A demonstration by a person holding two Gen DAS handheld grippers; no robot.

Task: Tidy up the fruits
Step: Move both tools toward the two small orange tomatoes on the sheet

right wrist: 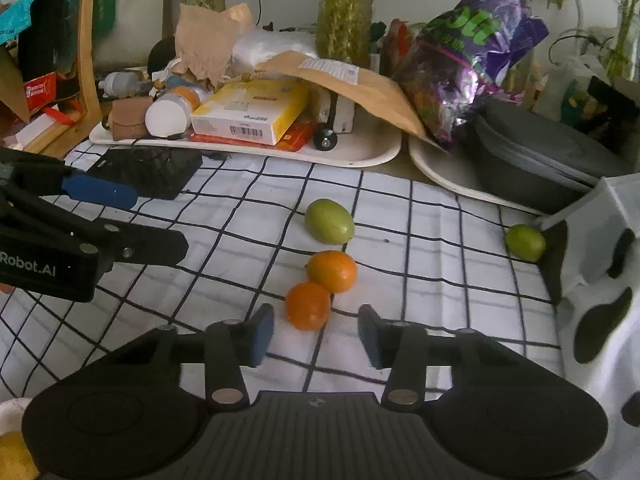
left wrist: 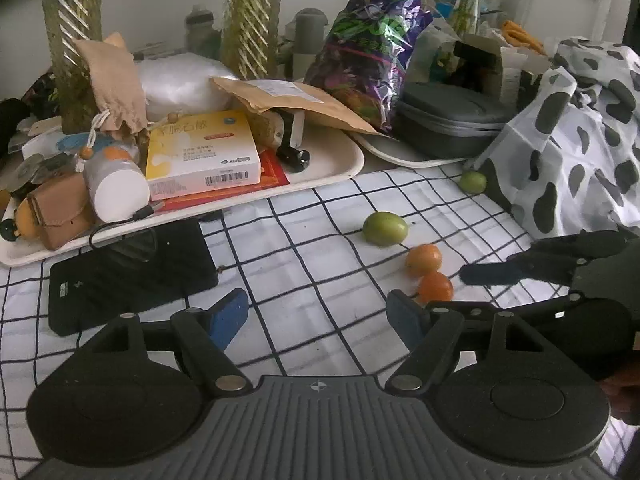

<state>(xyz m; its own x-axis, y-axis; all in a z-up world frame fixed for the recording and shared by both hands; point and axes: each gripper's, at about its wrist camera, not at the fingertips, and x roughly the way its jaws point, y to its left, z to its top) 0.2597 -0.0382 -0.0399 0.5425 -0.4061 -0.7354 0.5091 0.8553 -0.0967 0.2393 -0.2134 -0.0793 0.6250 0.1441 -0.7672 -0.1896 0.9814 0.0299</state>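
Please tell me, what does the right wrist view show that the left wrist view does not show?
Only the right wrist view shows the curved wooden frame at far left, the teal packaging beside it, and the "Robot.AI" lettering on the left gripper.

Only the left wrist view shows most of the black-spotted white cloth and the right gripper from its side.

Both show the two orange fruits, the two green fruits, the checked tablecloth, the yellow box and the purple bag.

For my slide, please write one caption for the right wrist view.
Open right gripper approaches the nearest orange fruit on the checked cloth; a second orange touches it.
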